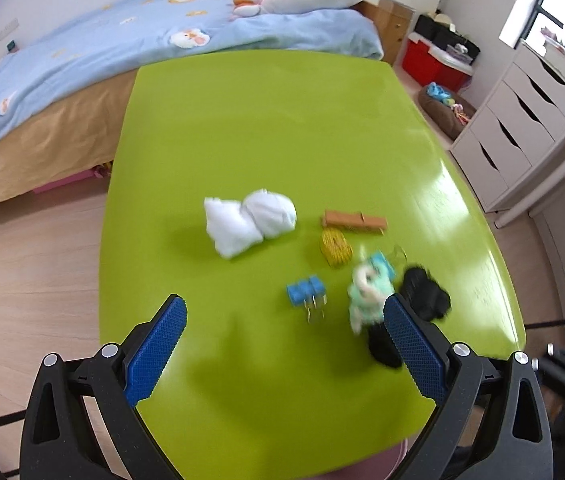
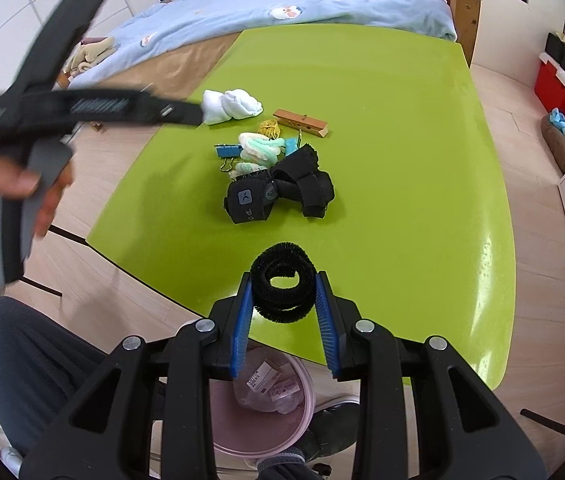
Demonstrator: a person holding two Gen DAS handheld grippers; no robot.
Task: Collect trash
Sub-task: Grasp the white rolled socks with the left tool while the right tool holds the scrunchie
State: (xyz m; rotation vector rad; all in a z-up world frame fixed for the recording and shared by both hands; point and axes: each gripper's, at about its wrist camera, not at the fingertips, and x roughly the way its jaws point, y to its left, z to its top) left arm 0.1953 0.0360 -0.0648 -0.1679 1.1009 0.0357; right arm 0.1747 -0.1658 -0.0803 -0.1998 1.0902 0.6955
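My right gripper (image 2: pixel 282 292) is shut on a black fuzzy hair tie (image 2: pixel 282 282), held over the green table's (image 2: pixel 402 160) near edge, above a pink bin (image 2: pixel 262 428) with wrappers inside. My left gripper (image 1: pixel 282 320) is open and empty above the table, just short of the clutter; its blurred body also shows in the right wrist view (image 2: pixel 82 108). On the table lie white socks (image 1: pixel 248 216), a wooden clothespin (image 1: pixel 354 222), yellow string (image 1: pixel 334 246), blue binder clips (image 1: pixel 304 292), a mint fuzzy sock (image 1: pixel 368 290) and a black strap brace (image 2: pixel 282 188).
A bed with a blue quilt (image 1: pixel 122 52) stands behind the table. White drawers (image 1: pixel 522 128) and a red box (image 1: pixel 430 60) are to the right. My legs and the floor show below the table's near edge.
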